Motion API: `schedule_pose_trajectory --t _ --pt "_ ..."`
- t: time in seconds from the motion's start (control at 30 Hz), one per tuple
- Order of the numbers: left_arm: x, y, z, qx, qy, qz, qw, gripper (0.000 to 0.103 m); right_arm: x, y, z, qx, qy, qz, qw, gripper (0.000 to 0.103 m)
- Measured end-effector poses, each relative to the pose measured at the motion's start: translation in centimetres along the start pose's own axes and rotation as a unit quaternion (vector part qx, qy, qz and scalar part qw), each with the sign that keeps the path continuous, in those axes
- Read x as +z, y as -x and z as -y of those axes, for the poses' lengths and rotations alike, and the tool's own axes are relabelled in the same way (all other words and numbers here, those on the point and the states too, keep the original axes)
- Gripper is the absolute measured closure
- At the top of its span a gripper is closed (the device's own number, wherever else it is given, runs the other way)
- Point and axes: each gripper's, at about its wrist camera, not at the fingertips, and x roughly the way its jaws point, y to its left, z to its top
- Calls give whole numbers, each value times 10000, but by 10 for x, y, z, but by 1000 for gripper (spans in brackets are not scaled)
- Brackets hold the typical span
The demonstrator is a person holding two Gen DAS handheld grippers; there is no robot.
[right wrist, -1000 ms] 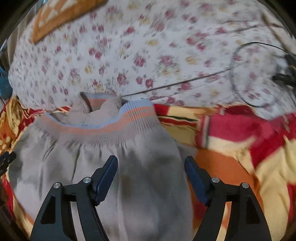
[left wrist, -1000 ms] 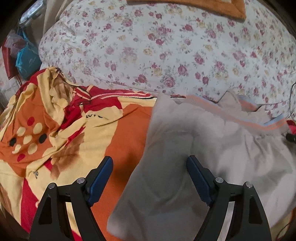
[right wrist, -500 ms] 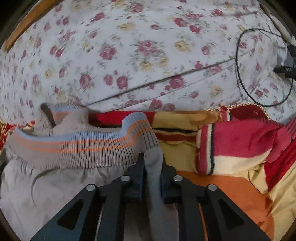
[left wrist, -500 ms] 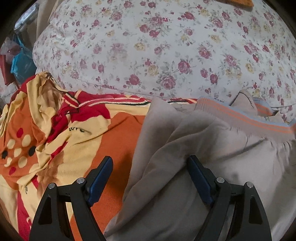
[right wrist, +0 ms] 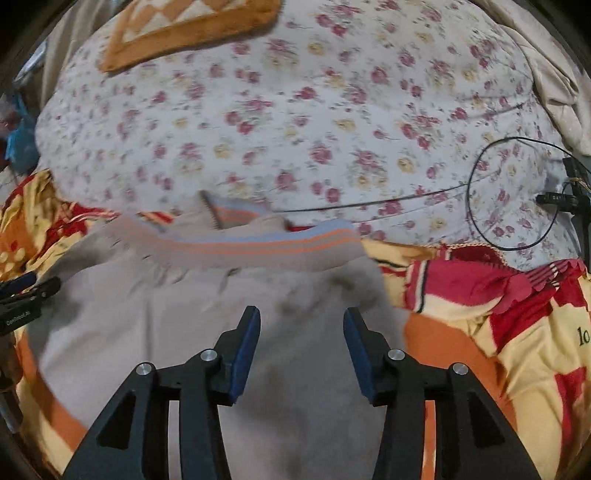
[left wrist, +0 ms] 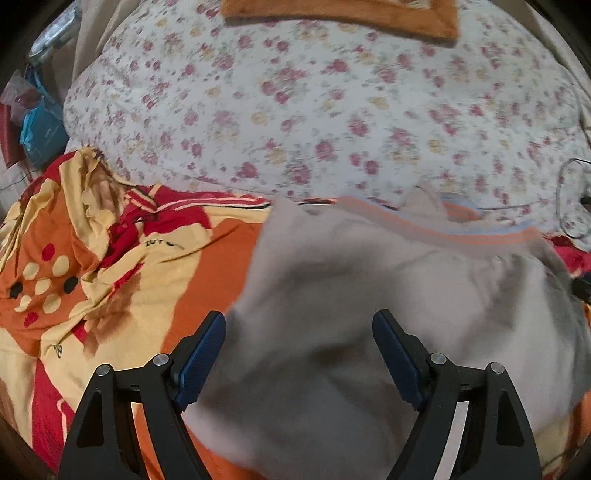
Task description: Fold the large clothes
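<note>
A grey garment (left wrist: 369,295) with a ribbed hem band striped orange and blue (left wrist: 480,232) lies spread on an orange, red and yellow blanket (left wrist: 110,266). My left gripper (left wrist: 299,332) is open above the garment's left part, its jaws wide apart and holding nothing. In the right wrist view the same garment (right wrist: 221,332) lies flat with its striped band (right wrist: 258,247) at the far edge. My right gripper (right wrist: 301,328) is open over the garment's right part and holds nothing. The left gripper's tip (right wrist: 26,291) shows at the left edge.
A white floral quilt (right wrist: 295,110) bulges behind the garment, with an orange patterned cloth (right wrist: 184,29) on top. A black cable loop (right wrist: 517,192) and a plug lie at the right. Blue and red bags (left wrist: 33,122) sit at the far left.
My right gripper was shut on a fold of the grey garment half a second ago; it has let go, opened and drawn back. The left gripper stayed open and pulled back a little.
</note>
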Motion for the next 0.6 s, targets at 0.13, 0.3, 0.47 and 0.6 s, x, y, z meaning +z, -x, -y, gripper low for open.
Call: schedule_pose_trajectory --t 0.13,0.3,0.47,0.6 --pt "-11 9 14 -140 -146 -2 9998 21 -5 2 -17 133 46 -27 9999 55" --pt "-22 -10 23 25 -256 -249 9994 21 -12 -7 -30 250 33 -129 9996 55" --pt "-28 -19 28 167 -356 -265 9989 19 -27 -32 -39 70 171 -359 9992 55" --pt "-29 -19 29 194 -387 -277 9987 18 -41 -47 -37 29 224 -460 9987 53"
